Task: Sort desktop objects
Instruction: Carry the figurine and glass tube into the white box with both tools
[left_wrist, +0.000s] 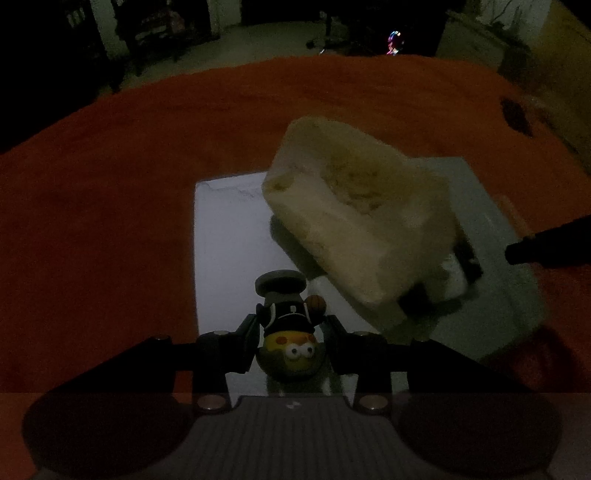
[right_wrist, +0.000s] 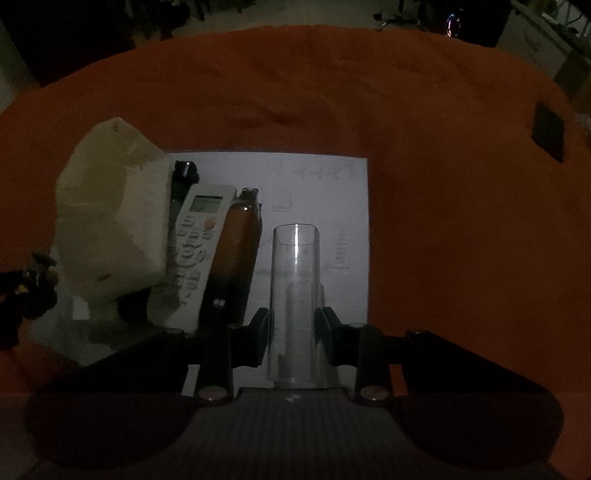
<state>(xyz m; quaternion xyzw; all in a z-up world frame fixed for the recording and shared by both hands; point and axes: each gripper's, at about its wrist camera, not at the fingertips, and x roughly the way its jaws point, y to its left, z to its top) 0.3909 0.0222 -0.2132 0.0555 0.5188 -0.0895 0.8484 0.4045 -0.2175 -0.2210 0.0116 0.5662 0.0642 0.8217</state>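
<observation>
Dim room, orange tablecloth (right_wrist: 443, 184): left gripper (left_wrist: 291, 325) is pinching a small yellow-faced toy figurine (left_wrist: 290, 332); right gripper (right_wrist: 293, 332) is clamping a clear plastic cylinder (right_wrist: 294, 306), best kept upright, remote (right_wrist: 195, 240) at ten o'clock.

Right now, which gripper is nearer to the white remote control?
Right. The right gripper, its jaws holding a clear tube, is beside the brown bottle that lies against the remote control. The left gripper, holding a figurine, is beyond the foam block.
</observation>
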